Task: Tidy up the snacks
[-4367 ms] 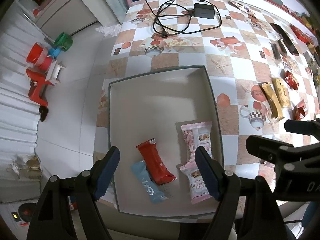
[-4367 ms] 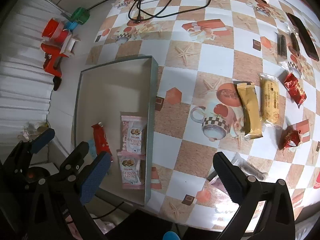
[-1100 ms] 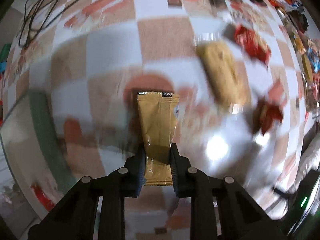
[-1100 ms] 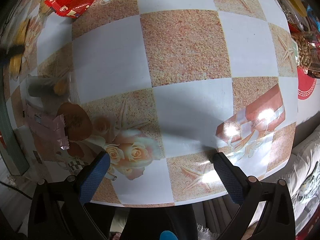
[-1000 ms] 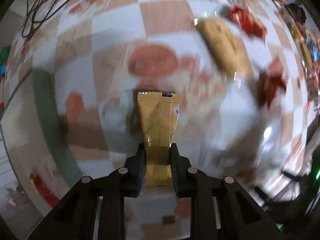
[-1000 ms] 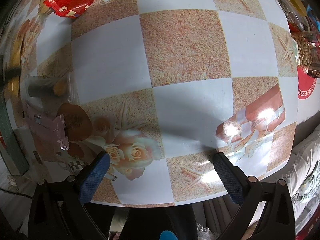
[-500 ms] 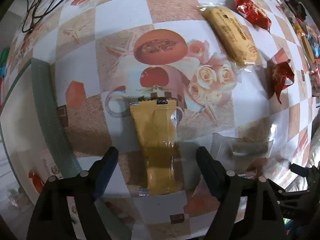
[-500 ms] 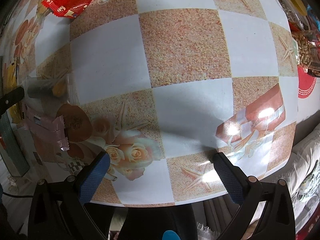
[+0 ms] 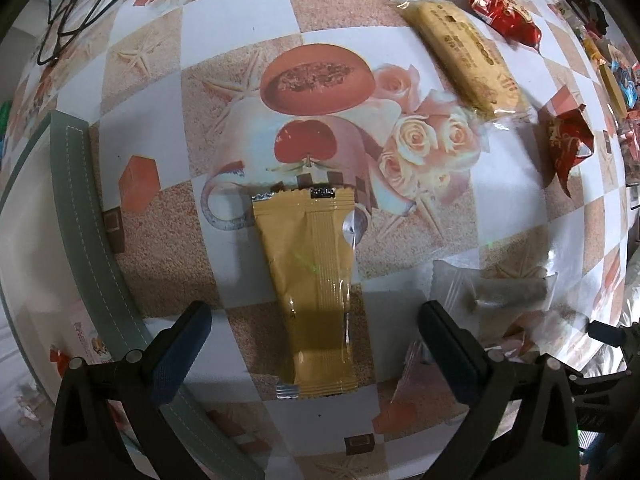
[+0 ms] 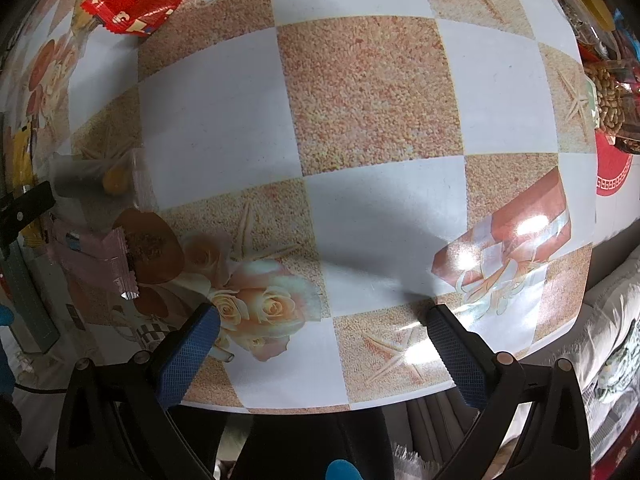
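One gold packet lying outside the box

The left tongs are opening wide over the gold packet, flat on the desk right of the box; regrasping may snag it. The right tongs gape empty

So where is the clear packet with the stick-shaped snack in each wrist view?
Left wrist: the clear packet lies at the lower right, just right of the gold packet.
Right wrist: the clear packet lies at the left edge, above a pink packet.
Shared landmark: the grey-green box rim, at the left in both.
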Demonstrator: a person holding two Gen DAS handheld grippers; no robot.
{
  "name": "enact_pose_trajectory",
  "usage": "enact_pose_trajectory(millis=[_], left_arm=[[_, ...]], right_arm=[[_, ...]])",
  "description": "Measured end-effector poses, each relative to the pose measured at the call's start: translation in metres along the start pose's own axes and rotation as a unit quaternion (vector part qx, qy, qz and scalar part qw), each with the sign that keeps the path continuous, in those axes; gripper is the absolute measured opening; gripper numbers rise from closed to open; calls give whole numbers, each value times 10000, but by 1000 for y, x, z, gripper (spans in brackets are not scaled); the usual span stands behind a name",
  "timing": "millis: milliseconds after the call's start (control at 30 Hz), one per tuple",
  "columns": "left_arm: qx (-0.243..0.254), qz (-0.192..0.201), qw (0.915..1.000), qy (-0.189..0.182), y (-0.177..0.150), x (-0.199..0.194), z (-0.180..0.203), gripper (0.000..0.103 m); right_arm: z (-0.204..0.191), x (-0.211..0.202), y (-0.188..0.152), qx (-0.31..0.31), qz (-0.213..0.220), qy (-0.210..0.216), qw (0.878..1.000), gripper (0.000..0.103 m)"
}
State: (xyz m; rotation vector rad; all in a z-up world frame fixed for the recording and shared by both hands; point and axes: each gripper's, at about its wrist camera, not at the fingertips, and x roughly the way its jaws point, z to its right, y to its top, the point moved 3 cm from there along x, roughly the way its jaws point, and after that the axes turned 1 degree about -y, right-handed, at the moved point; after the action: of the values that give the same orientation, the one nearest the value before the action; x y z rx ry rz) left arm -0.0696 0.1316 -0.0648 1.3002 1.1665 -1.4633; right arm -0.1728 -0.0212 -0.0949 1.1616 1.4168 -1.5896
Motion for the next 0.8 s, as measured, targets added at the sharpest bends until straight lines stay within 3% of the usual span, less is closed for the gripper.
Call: enact_pose_trajectory(millis=[167,300,400,533,800], left_arm=[[9,20,10000,-2,-5,-3,1,103],[13,50,10000,-3,-7,-4,0,103],[11,63,10000,-5,-8,-5,0,103],[12,23,10000,-7,-7,-5,-1,103],[15,32,10000,-9,-7,-4,-2,103]], right_arm=[[7,-7,16,398,-273,233,9986,103],[15,-43,43,785,330,875,9925,103],[17,-73,73,894,821,1117,9863,103],[17,-90,111,1031,1040,1162,9824,103],[24,-66,147,1162,779,785,9871,103]])
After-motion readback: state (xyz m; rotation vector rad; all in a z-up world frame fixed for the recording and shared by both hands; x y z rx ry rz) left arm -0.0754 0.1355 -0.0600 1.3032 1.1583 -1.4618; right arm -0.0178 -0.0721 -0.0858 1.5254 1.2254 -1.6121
